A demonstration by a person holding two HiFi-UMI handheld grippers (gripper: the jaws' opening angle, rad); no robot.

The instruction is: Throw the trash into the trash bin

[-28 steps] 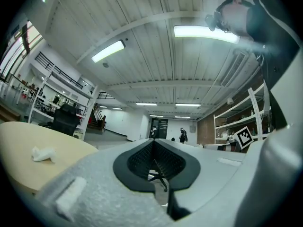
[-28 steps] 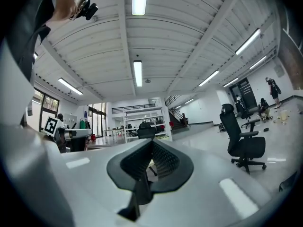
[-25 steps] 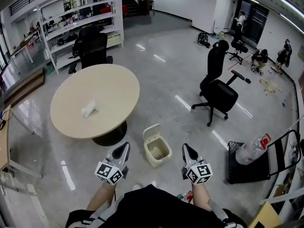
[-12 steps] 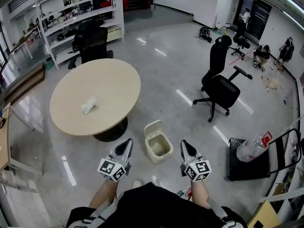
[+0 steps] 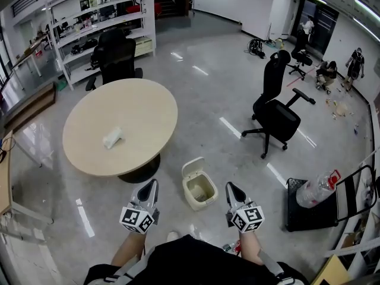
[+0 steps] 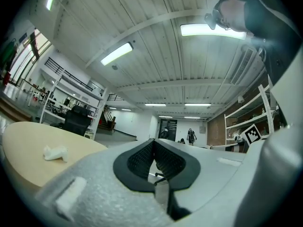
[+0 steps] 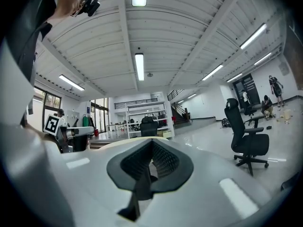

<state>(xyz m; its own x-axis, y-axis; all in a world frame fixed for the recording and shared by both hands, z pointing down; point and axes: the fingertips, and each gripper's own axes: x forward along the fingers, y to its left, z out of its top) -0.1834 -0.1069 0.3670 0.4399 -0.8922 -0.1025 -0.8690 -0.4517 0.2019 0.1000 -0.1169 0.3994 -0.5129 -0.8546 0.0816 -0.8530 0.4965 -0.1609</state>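
No text, label, brand or number is readable in any view.

A glossy grey floor (image 5: 208, 100) spans a large white-walled hall. A round beige bench (image 5: 139, 108) stands left of centre, with a black office chair (image 5: 117, 58) behind it, before white shelving racks (image 5: 89, 25). A second black chair (image 5: 276, 108) stands at right. Strip lights (image 7: 139, 66) line the ribbed ceiling (image 7: 189, 41).
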